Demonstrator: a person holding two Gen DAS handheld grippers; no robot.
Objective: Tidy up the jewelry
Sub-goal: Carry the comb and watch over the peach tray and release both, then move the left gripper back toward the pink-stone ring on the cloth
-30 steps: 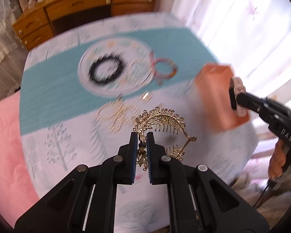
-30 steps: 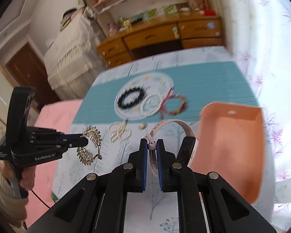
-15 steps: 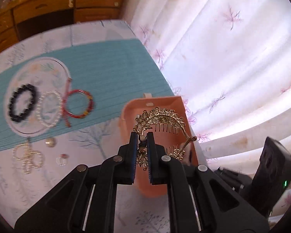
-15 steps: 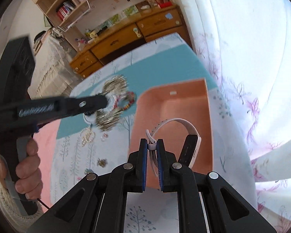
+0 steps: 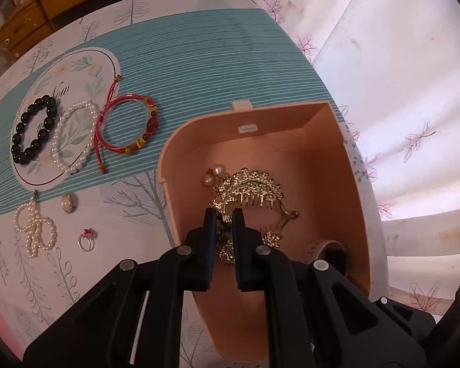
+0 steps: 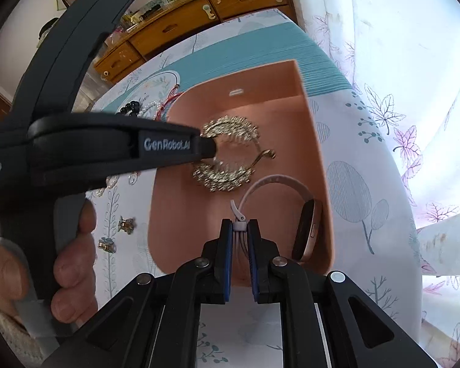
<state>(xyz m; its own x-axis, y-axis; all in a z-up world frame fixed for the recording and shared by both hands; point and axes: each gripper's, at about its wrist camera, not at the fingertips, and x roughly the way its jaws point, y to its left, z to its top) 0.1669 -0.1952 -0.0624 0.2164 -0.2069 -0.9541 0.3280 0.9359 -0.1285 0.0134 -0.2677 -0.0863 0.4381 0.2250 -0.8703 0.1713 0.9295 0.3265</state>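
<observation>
A peach box (image 5: pixel 322 116) (image 6: pixel 294 76) stands open at the table's right edge. My left gripper (image 5: pixel 224 214) (image 6: pixel 210 151) is shut on a gold leaf-shaped hair comb (image 5: pixel 250 188) (image 6: pixel 230 130) and holds it inside the box, above a pair of pearl earrings (image 5: pixel 213 174). My right gripper (image 6: pixel 240 225) is shut on the strap of a pink watch (image 6: pixel 306 230) and holds it low inside the box's near right corner; its strap shows in the left wrist view (image 5: pixel 317 247).
On the tablecloth to the left lie a black bead bracelet (image 5: pixel 33 135), a pearl bracelet (image 5: pixel 73 138), a red cord bracelet (image 5: pixel 128 128), a pearl bow (image 5: pixel 35 228), an oval ring (image 5: pixel 68 204) and a small ring (image 5: pixel 87 239). Two small clips (image 6: pixel 116 233) lie nearer. Curtains hang to the right.
Both grippers have moved down into the box with their loads. The comb now hangs low inside it and the watch sits deeper in the near right corner.
</observation>
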